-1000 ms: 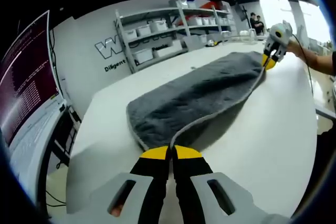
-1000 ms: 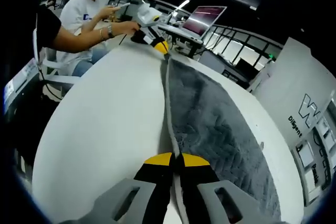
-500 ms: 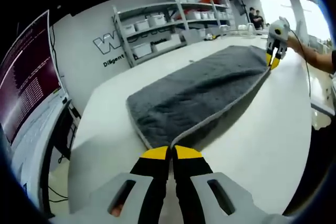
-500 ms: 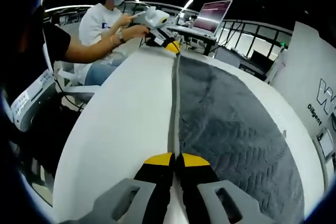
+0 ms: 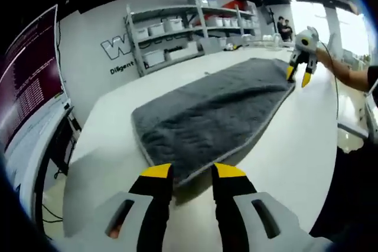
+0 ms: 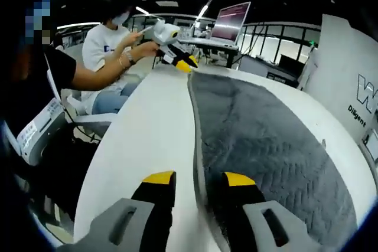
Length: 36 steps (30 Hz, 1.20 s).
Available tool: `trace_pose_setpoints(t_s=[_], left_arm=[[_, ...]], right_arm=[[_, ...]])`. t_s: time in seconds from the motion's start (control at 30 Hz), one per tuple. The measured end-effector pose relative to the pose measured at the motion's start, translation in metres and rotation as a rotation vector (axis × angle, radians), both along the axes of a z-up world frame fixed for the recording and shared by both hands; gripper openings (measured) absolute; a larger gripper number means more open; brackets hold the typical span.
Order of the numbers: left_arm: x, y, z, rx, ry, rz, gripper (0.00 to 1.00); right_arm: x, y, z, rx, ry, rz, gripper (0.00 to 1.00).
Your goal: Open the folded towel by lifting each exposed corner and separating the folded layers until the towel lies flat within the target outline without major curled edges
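We saw the grey quilted towel (image 5: 212, 113) lying flat on the white bench (image 5: 307, 146). Both our left claw (image 5: 192, 171) and right claw (image 6: 199, 176) stood apart at its near edges, with bare bench alongside.

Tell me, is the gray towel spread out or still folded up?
Spread out: the towel lies long and flat on the white table.
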<state>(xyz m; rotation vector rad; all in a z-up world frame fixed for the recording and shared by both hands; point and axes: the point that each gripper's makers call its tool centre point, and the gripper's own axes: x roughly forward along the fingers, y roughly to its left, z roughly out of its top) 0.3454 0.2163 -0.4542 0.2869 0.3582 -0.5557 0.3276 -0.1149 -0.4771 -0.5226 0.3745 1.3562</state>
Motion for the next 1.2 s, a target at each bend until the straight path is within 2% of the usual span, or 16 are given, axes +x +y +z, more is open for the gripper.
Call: trace_pose_setpoints(t_s=[0.07,0.13,0.23,0.3,0.37,0.4,0.47,0.53,0.63,0.7,0.77,0.83,0.93,1.03,1.1,1.2], left_arm=[[-0.004,-0.013,0.013,-0.095,-0.027,-0.033,0.39],[-0.005,-0.023,0.019,-0.15,-0.03,-0.048,0.46],[-0.001,-0.031,0.017,-0.144,-0.029,-0.043,0.65],[0.003,-0.037,0.01,-0.113,-0.003,-0.022,0.8],[0.006,-0.045,0.004,-0.102,0.013,-0.017,0.92],[0.011,-0.05,0.002,-0.113,0.018,-0.022,0.95],[0.014,-0.06,0.005,-0.156,0.007,-0.038,0.99],[0.019,-0.067,0.015,-0.209,-0.036,-0.053,0.99],[0.026,-0.073,0.02,-0.227,-0.054,-0.065,0.99],[0.027,-0.078,0.02,-0.221,-0.056,-0.075,0.99],[0.027,-0.086,0.014,-0.197,-0.031,-0.089,0.99],[0.027,-0.091,0.006,-0.177,-0.005,-0.096,0.97],[0.027,-0.097,-0.003,-0.155,0.023,-0.109,0.84],[0.027,-0.106,-0.009,-0.185,0.071,-0.12,0.67],[0.027,-0.109,-0.011,-0.187,0.079,-0.127,0.53],[0.026,-0.115,-0.016,-0.14,0.082,-0.154,0.3]], right_arm=[[-0.001,-0.002,0.008,0.035,0.018,-0.037,0.48],[0.002,-0.005,0.01,0.046,0.018,-0.077,0.61],[0.008,-0.011,0.012,0.064,0.028,-0.149,0.83],[0.015,-0.017,0.012,0.083,0.033,-0.209,0.97],[0.016,-0.021,0.01,0.077,0.027,-0.211,0.99],[0.021,-0.028,0.01,0.093,0.021,-0.255,0.99],[0.025,-0.034,0.012,0.115,0.02,-0.28,1.0],[0.025,-0.041,0.012,0.129,0.024,-0.295,1.0],[0.025,-0.054,0.01,0.128,0.025,-0.327,1.0],[0.025,-0.063,0.011,0.132,0.023,-0.349,0.99],[0.024,-0.072,0.013,0.142,0.02,-0.365,0.99],[0.023,-0.079,0.015,0.148,0.015,-0.382,0.99],[0.023,-0.088,0.018,0.154,0.004,-0.403,0.99],[0.021,-0.095,0.021,0.159,-0.006,-0.419,0.99],[0.021,-0.097,0.023,0.161,-0.011,-0.424,0.99],[0.019,-0.103,0.027,0.159,-0.028,-0.434,0.99]])
